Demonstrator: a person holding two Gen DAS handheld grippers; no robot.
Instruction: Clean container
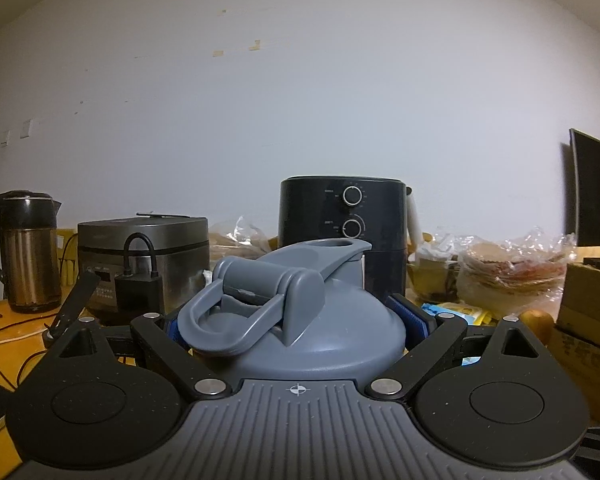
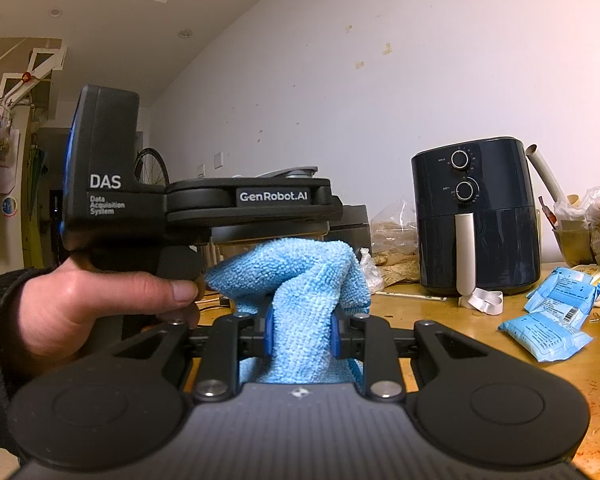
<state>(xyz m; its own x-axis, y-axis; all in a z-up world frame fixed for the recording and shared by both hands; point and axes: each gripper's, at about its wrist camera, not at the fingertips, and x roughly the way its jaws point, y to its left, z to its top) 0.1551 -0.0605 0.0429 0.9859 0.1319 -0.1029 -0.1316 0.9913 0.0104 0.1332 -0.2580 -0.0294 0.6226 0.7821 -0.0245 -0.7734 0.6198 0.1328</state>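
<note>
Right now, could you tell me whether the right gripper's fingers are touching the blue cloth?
Touching. The right wrist view shows the right gripper shut on the blue cloth, with the blue fingers pressed against the fabric on both sides and no gap.

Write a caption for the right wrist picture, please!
Right gripper pinching a blue cloth beside the left gripper held in a hand.
</note>
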